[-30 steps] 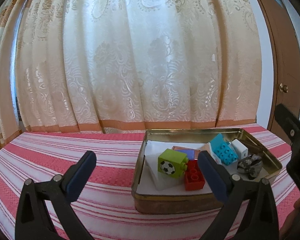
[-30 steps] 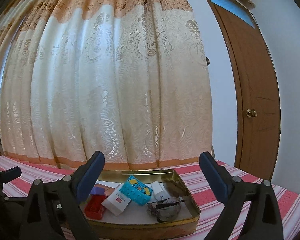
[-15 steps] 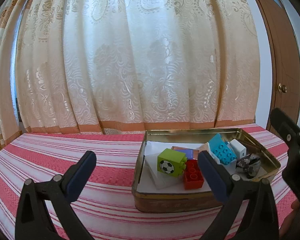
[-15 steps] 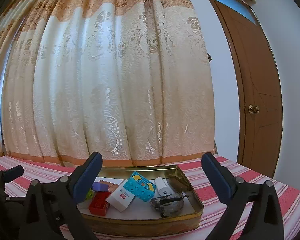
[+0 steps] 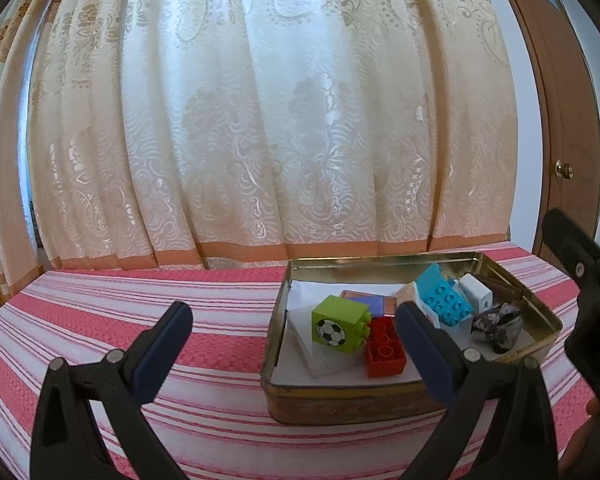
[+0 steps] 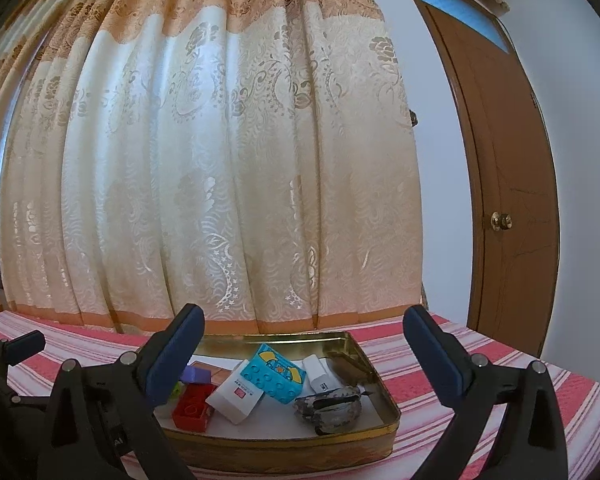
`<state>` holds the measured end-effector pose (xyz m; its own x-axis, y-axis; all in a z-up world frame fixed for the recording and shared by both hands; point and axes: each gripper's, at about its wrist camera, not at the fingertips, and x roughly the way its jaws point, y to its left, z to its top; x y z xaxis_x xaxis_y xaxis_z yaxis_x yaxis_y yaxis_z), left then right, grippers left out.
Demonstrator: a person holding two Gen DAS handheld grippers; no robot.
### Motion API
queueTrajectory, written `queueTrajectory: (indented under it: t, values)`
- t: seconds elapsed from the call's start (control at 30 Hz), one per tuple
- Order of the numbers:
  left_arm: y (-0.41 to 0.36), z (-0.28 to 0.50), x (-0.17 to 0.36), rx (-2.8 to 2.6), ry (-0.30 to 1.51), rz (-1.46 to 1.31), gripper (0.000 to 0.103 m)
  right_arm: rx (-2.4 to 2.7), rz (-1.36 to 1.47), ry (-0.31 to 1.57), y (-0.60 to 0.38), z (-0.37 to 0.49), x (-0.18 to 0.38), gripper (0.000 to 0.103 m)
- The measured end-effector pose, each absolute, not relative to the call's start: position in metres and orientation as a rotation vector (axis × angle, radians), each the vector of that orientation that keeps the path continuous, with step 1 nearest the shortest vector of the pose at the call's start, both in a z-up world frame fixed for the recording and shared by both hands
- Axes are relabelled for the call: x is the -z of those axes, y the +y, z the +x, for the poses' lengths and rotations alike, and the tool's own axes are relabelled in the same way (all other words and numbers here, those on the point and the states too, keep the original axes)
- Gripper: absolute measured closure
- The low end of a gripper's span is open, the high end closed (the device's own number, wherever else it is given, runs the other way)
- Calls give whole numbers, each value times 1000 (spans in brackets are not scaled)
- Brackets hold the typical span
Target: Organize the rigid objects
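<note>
Blocks sit jumbled in the gold tin (image 5: 380, 394): from the left gripper (image 5: 292, 350), spread wide and empty, the green block (image 5: 338, 326) looks light, stiff, best pinched across flat sides. Right gripper (image 6: 304, 354), also gaping, faces the turquoise block (image 6: 276, 374).
</note>
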<state>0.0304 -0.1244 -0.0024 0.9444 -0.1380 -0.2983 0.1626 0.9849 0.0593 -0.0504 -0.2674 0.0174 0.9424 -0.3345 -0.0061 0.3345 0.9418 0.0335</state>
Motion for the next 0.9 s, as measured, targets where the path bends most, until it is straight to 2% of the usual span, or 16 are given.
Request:
queueTrajectory:
  t: [0.9]
  values:
    - [-124, 32, 2, 186, 313, 87, 0, 348, 35, 2, -270, -50, -17, 2]
